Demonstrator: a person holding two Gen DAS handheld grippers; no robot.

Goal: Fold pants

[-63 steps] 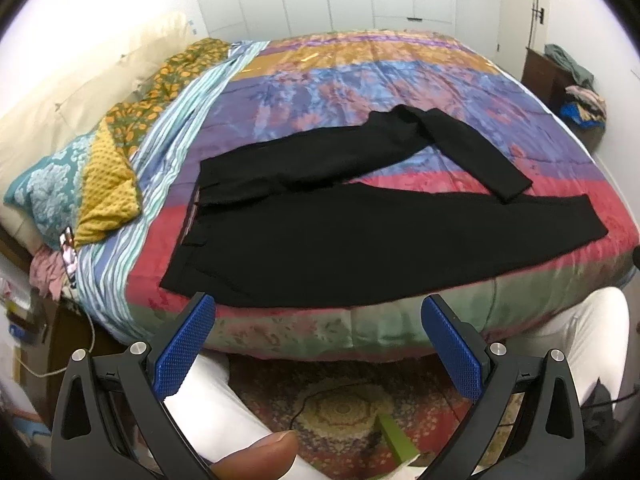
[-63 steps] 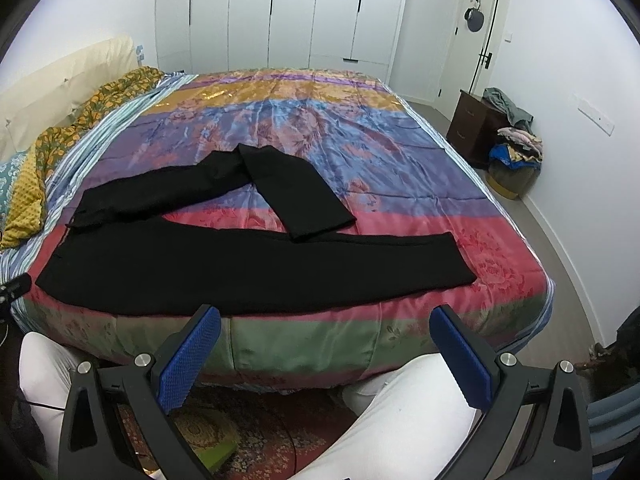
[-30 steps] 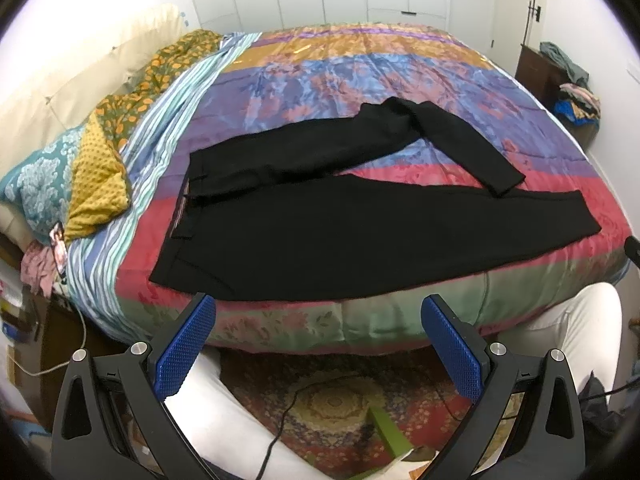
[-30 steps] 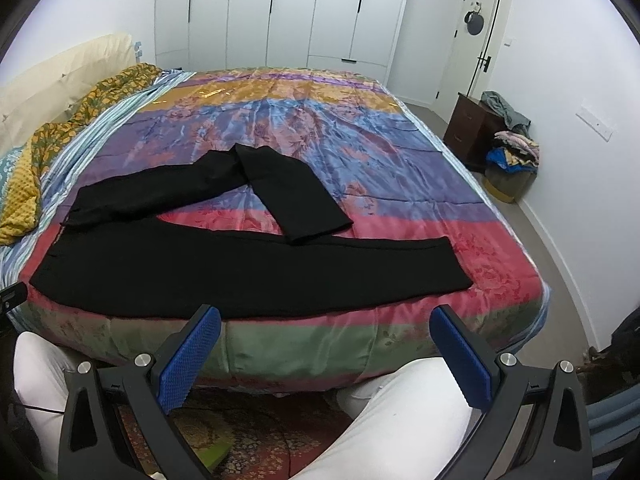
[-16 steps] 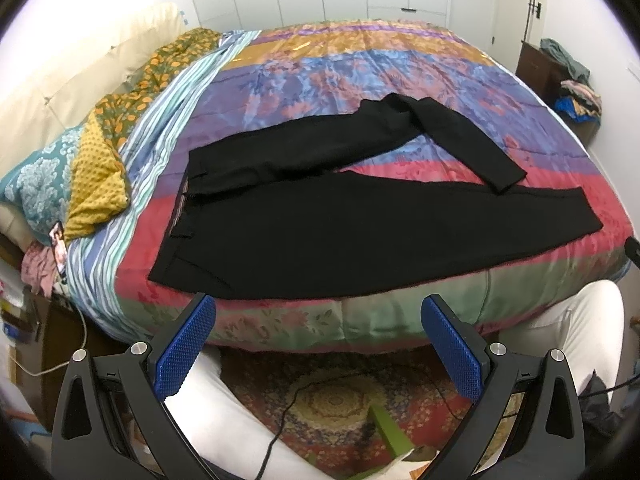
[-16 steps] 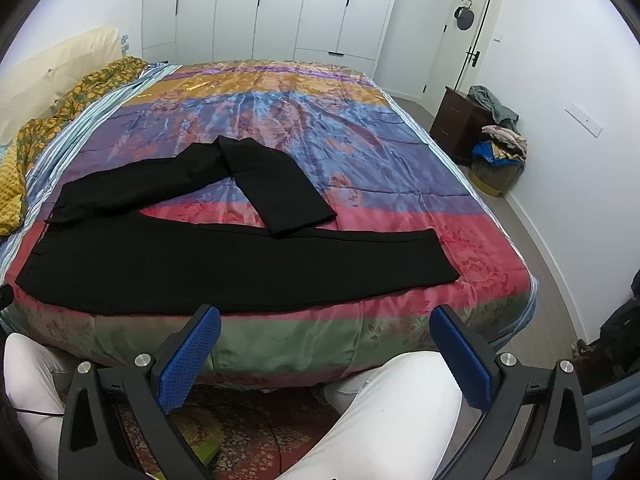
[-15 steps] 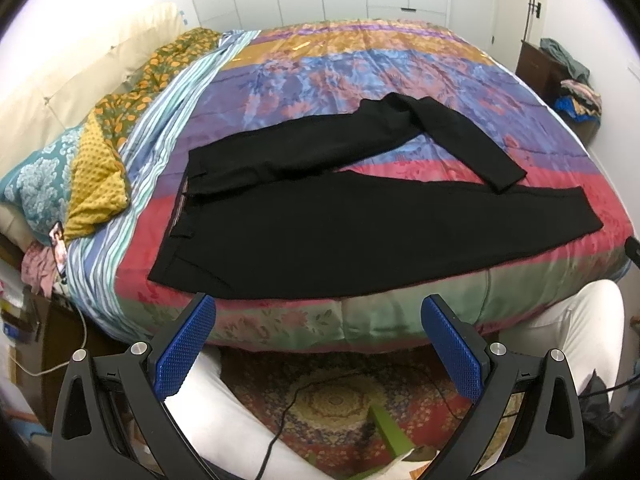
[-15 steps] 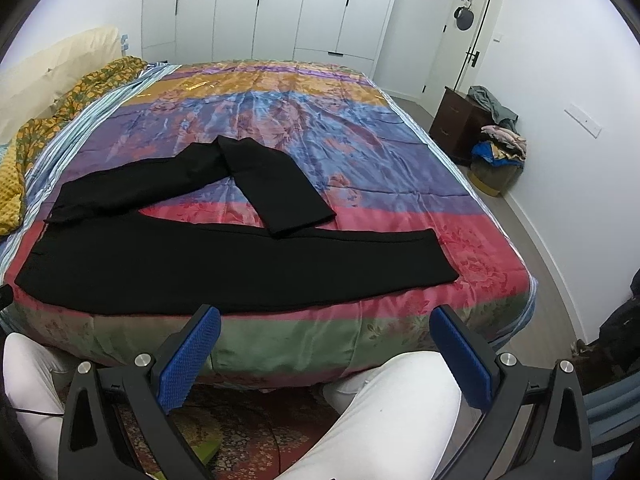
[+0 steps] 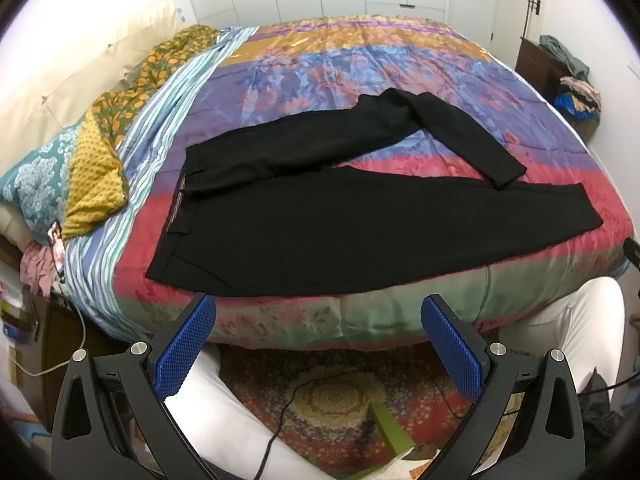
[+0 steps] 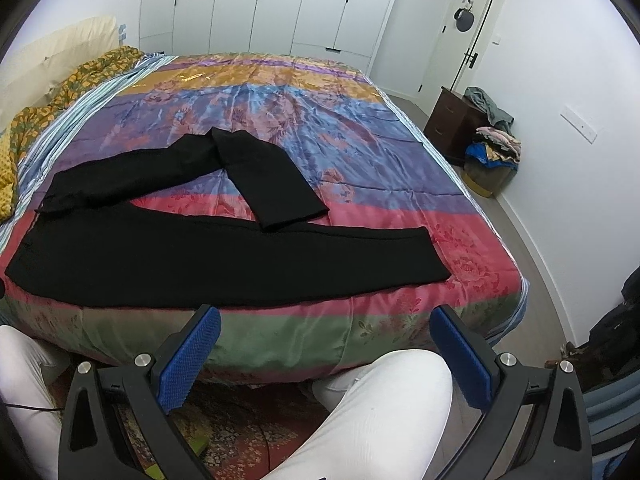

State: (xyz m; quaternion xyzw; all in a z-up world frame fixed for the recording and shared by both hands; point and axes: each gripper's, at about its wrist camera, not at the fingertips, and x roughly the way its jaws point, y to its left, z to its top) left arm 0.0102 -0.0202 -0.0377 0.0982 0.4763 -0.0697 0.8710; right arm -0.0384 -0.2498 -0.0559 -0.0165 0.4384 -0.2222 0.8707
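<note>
Both grippers, left gripper [image 9: 318, 344] and right gripper [image 10: 326, 354], jaws spread and empty, have risen slightly above the black pants [image 9: 360, 232], whose folding remains unstarted.

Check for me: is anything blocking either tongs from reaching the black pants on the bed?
Nothing visible blocks them. Both the left tongs and right tongs are open and held short of the bed's near edge; the pants lie flat, uncovered, on the quilt.

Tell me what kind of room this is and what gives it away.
A bedroom, most likely: a large bed under a multicoloured satin quilt, a wall of white built-in wardrobe doors, and a dark wooden nightstand piled with clothes by the door.
</note>
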